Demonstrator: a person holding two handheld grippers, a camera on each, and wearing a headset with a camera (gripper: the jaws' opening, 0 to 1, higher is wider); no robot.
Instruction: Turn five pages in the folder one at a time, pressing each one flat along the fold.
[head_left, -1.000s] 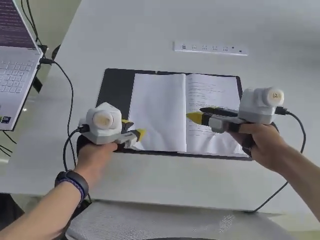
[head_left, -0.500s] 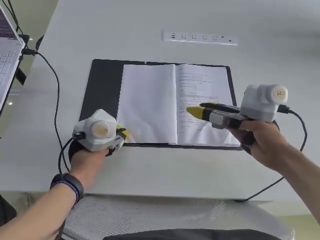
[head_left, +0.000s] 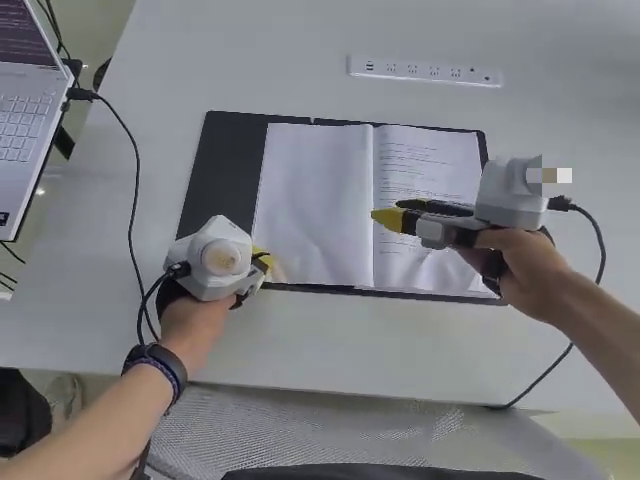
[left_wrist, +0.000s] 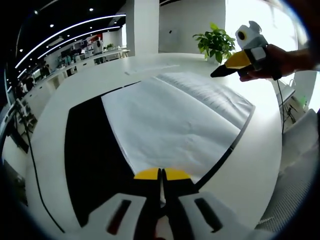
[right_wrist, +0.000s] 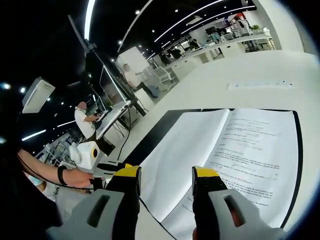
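The black folder (head_left: 225, 170) lies open on the white table, with a blank white page (head_left: 315, 200) on the left and a printed page (head_left: 425, 175) on the right. My left gripper (head_left: 258, 263) is shut, its yellow tips (left_wrist: 161, 174) resting at the blank page's (left_wrist: 160, 125) near left corner. Whether paper is pinched between them I cannot tell. My right gripper (head_left: 388, 215) hovers open just above the fold, over the printed page (right_wrist: 255, 145). Its jaws (right_wrist: 166, 172) stand wide apart with nothing between them.
An open laptop (head_left: 25, 110) sits at the far left, with a black cable (head_left: 130, 170) trailing past the folder's left edge. A white power strip (head_left: 425, 72) lies behind the folder. The table's front edge runs just below both hands.
The head camera has shifted. My left gripper has drawn back slightly from over the blank page to its near corner. The right gripper holds about the same place above the fold.
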